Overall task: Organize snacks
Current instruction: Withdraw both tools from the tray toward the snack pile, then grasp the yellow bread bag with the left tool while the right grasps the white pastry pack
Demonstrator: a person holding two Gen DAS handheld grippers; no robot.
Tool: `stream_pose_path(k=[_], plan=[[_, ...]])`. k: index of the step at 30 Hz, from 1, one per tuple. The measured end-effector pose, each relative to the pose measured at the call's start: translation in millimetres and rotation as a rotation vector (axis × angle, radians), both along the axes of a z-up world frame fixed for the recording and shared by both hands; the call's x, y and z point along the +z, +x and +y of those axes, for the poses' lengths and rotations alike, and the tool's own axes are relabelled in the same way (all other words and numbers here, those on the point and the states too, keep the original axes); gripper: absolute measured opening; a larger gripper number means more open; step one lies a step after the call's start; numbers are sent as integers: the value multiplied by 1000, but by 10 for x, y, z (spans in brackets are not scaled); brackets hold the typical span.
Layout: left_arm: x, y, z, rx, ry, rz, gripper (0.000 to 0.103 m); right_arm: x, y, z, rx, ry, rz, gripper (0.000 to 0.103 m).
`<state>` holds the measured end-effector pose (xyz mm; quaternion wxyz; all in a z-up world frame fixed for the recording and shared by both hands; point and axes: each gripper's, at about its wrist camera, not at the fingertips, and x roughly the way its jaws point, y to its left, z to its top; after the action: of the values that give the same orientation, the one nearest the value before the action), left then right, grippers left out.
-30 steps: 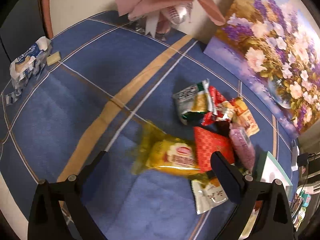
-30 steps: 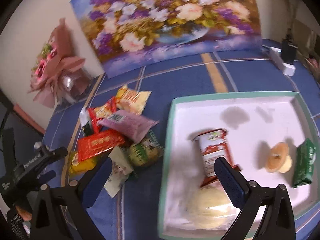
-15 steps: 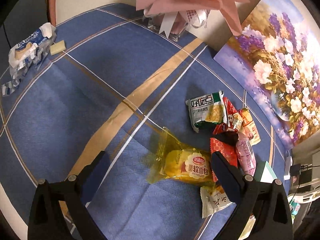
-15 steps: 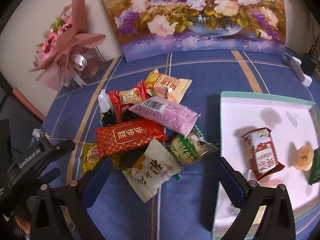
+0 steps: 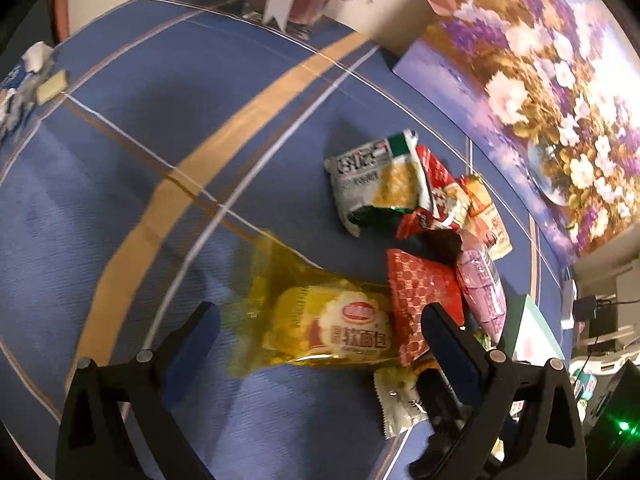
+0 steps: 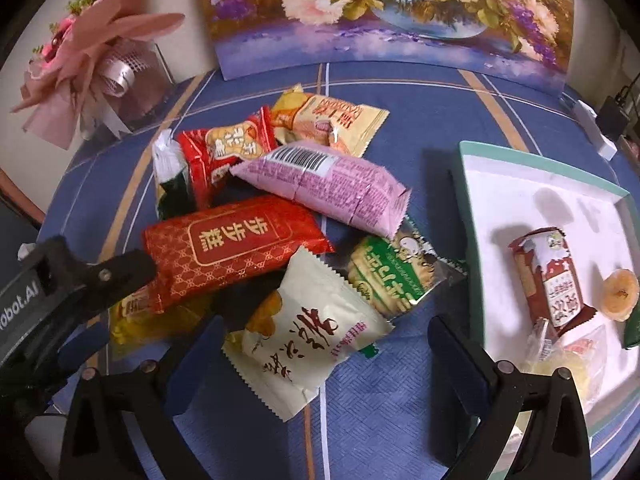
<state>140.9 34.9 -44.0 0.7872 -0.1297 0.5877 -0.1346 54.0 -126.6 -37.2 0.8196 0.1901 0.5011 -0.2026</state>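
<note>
The left tool (image 5: pixel 320 332) hangs low over the blue plaid cloth of the counter (image 5: pixel 120 208), its two dark fingers spread wide and gripping nothing. The yellow crinkly bread packet with a red logo (image 5: pixel 320 324) lies flat on the cloth directly between and just ahead of those fingers, its clear tail pointing away toward the tan stripe. Touching its right end is the red patterned foil pouch (image 5: pixel 424 296), which sits just beyond the right finger (image 5: pixel 448 340) of that tool. Further out lie a silver-and-green crisp bag (image 5: pixel 372 180), a small red wrapper (image 5: pixel 436 200) and a pink-purple packet (image 5: pixel 480 292).

The right tool (image 6: pixel 324 344) is likewise released, fingers wide apart, poised above the near edge of the snack pile. The cream sawtooth-edged sachet with brush lettering (image 6: pixel 304 336) lies between its fingers, closest to the camera. Just beyond are the red pouch with gold characters (image 6: pixel 236 248), a green-and-clear biscuit packet (image 6: pixel 388 276), the pink-purple barcode packet (image 6: pixel 324 184), a red peanut-style wrapper (image 6: pixel 228 148) and a pale yellow wrapper (image 6: pixel 332 120). The left tool shows at the left edge, its tip near the red pouch's end.

To the right, well apart from the pile, a white tray with a teal rim (image 6: pixel 472 216) holds a brown-red snack bar (image 6: pixel 548 280), a small round golden biscuit (image 6: pixel 620 296) and a clear-wrapped pale item (image 6: pixel 568 360). A pink paper bouquet (image 6: pixel 92 48) and a flower painting (image 6: pixel 380 12) stand at the back.
</note>
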Motion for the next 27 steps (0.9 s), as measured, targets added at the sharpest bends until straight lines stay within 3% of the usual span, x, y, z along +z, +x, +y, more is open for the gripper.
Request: stream_pose_path(k=[10, 19, 23, 27], plan=[[-131, 38, -206, -57, 27, 21, 100, -110, 40, 24, 15, -29, 21, 103], [-85, 73, 238, 90, 22, 53, 100, -180, 33, -28, -3, -21, 43, 103], [-76, 71, 416, 151, 103, 51, 100, -172, 8, -2, -5, -27, 50, 103], [-79, 68, 540, 181, 51, 69, 100, -176, -33, -1, -16, -31, 58, 103]])
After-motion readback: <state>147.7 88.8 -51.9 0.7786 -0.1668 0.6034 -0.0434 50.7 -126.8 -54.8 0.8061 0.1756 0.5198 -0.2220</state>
